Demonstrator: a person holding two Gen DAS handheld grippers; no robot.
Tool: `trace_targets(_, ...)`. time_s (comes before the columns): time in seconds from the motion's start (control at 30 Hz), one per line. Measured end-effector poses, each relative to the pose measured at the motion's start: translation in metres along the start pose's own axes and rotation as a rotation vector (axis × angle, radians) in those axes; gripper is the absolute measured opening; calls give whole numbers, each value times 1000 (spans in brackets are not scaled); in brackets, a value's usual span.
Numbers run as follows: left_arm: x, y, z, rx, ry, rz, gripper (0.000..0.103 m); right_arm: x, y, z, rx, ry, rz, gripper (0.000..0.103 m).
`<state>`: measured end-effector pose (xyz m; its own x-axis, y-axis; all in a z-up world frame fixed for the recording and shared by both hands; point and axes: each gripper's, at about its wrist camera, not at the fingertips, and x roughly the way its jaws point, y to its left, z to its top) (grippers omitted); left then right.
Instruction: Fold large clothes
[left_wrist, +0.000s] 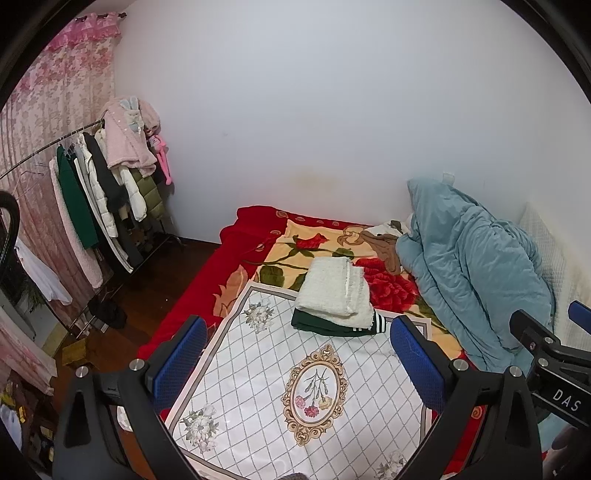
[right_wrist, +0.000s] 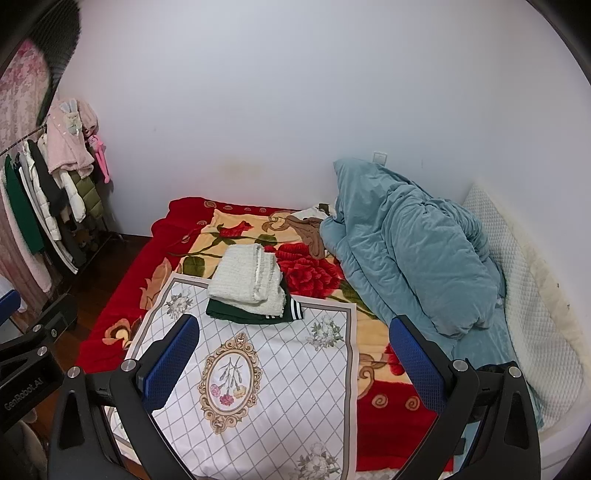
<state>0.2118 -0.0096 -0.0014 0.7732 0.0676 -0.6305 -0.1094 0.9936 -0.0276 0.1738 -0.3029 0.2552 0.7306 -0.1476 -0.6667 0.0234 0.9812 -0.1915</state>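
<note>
A folded white fuzzy garment (left_wrist: 334, 290) lies on top of a folded dark green garment with striped cuffs (left_wrist: 338, 326) at the far end of a white patterned cloth (left_wrist: 280, 387) spread on the bed. The same stack shows in the right wrist view, white garment (right_wrist: 245, 278) over green (right_wrist: 255, 314), on the cloth (right_wrist: 258, 387). A brown garment (left_wrist: 384, 245) lies crumpled further back (right_wrist: 308, 230). My left gripper (left_wrist: 299, 350) is open and empty above the cloth. My right gripper (right_wrist: 295, 350) is open and empty; it also shows in the left wrist view (left_wrist: 543, 343).
A red floral blanket (left_wrist: 258, 266) covers the bed. A bunched blue quilt (left_wrist: 472, 273) lies at the right against the wall, also in the right wrist view (right_wrist: 406, 251). A clothes rack (left_wrist: 96, 192) with hanging coats stands at the left on a dark floor.
</note>
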Motion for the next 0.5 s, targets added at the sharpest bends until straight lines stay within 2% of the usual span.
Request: trace_targets(0.5, 1, -4, 5, -16, -5, 24, 101, 3, 0, 4, -6, 2, 17, 103)
